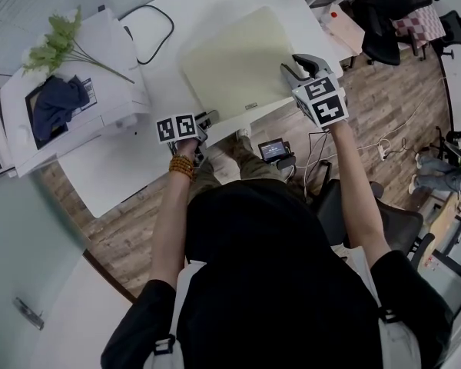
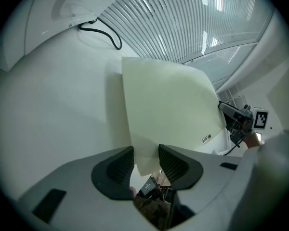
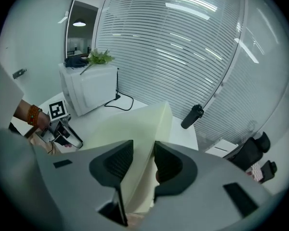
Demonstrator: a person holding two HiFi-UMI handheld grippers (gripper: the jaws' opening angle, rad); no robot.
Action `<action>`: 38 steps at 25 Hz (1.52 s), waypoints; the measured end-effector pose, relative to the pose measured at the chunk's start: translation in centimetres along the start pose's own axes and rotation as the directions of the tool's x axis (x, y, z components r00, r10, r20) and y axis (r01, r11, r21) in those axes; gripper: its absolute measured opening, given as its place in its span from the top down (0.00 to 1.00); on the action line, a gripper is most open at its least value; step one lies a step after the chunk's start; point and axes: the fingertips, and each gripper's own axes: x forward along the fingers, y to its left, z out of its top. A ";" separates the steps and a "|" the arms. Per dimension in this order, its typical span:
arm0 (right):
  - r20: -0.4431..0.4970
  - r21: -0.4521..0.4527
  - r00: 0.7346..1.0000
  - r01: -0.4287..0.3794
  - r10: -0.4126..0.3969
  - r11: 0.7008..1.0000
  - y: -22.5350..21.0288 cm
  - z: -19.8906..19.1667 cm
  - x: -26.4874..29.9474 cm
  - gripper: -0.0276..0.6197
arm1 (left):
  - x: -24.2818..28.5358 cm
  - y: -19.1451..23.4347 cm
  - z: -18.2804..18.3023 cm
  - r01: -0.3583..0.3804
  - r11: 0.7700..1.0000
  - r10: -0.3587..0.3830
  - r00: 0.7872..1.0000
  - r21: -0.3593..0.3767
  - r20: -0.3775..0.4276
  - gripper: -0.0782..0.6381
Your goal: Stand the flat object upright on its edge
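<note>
Both clamped on the pale sheet (image 1: 234, 68): left tool (image 2: 146, 161) at its near corner, right tool (image 3: 143, 159) on the side edge; looks light, thin, probably bendy

White table (image 1: 215, 6), pale pad (image 1: 234, 68) (tilted), black cable (image 1: 172, 29), white box (image 1: 107, 48)

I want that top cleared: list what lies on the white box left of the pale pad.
A green leafy sprig and a crumpled dark blue cloth lie on the white box. Whatever is under the cloth is covered.
</note>
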 end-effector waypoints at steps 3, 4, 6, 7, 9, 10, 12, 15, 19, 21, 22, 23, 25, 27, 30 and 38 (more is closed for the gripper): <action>-0.016 -0.013 1.000 0.023 -0.023 1.000 0.4 0.5 -0.2 0.76 | -0.1 0.1 0.0 0.006 1.000 -0.006 1.000 0.005 -0.005 0.67; -0.021 -0.017 0.999 0.026 -0.027 1.000 0.5 0.6 -0.3 0.76 | -0.1 0.1 0.0 0.007 1.000 -0.007 1.000 0.006 -0.007 0.67; -0.030 -0.030 0.999 0.031 -0.032 0.999 0.8 1.0 -0.4 0.76 | -0.2 0.3 0.1 0.009 1.000 -0.009 1.000 0.009 -0.009 0.67; -0.033 -0.038 0.999 0.033 -0.034 0.999 1.0 1.2 -0.4 0.76 | -0.2 0.4 0.1 0.010 1.000 -0.010 1.000 0.011 -0.010 0.67; -0.040 -0.052 0.998 0.038 -0.040 0.998 1.4 1.5 -0.5 0.76 | -0.3 0.5 0.1 0.014 1.000 -0.014 1.000 0.014 -0.013 0.67; -0.043 -0.059 0.998 0.041 -0.043 0.997 1.6 1.6 -0.6 0.76 | -0.3 0.6 0.1 0.014 1.000 -0.014 1.000 0.015 -0.014 0.66; -0.049 -0.072 0.998 0.047 -0.050 0.996 1.8 1.9 -0.7 0.76 | -0.3 0.7 0.2 0.014 1.000 -0.014 1.000 0.017 -0.016 0.66; -0.052 -0.092 0.997 0.055 -0.060 0.994 2.2 2.5 -0.8 0.76 | -0.3 0.8 0.2 0.014 1.000 -0.013 1.000 0.020 -0.021 0.66; -0.052 -0.129 0.996 0.065 -0.073 0.989 3.0 3.7 -1.0 0.76 | -0.2 1.0 0.2 0.013 0.999 -0.012 1.000 0.031 -0.026 0.65; -0.075 -0.159 0.993 0.074 -0.087 0.984 3.4 4.1 -1.1 0.76 | -0.2 1.0 0.2 0.019 0.999 -0.018 1.000 0.028 -0.026 0.65; -0.091 -0.174 0.991 0.077 -0.094 0.982 3.5 4.2 -1.2 0.76 | -0.3 1.0 0.1 0.022 0.999 -0.022 0.999 0.024 -0.025 0.65; -0.104 -0.186 0.990 0.079 -0.100 0.979 3.7 4.4 -1.3 0.76 | -0.3 1.1 0.1 0.025 1.000 -0.024 0.999 0.019 -0.024 0.65; -0.117 -0.199 0.988 0.076 -0.101 0.977 4.1 4.8 -1.6 0.75 | -0.4 1.2 0.2 0.024 1.000 -0.023 0.999 0.017 -0.027 0.64; -0.119 -0.208 0.988 0.073 -0.100 0.975 4.6 5.2 -1.7 0.75 | -0.5 1.3 0.2 0.020 1.000 -0.020 0.999 0.020 -0.032 0.64; -0.130 -0.232 0.986 0.074 -0.107 0.970 5.5 5.9 -2.2 0.75 | -0.7 1.5 0.1 0.016 1.000 -0.015 0.999 0.024 -0.038 0.64; -0.125 -0.325 0.986 0.065 -0.111 0.943 9.0 8.6 -2.8 0.75 | -0.7 2.0 -0.1 -0.012 0.999 0.015 0.998 0.041 -0.054 0.66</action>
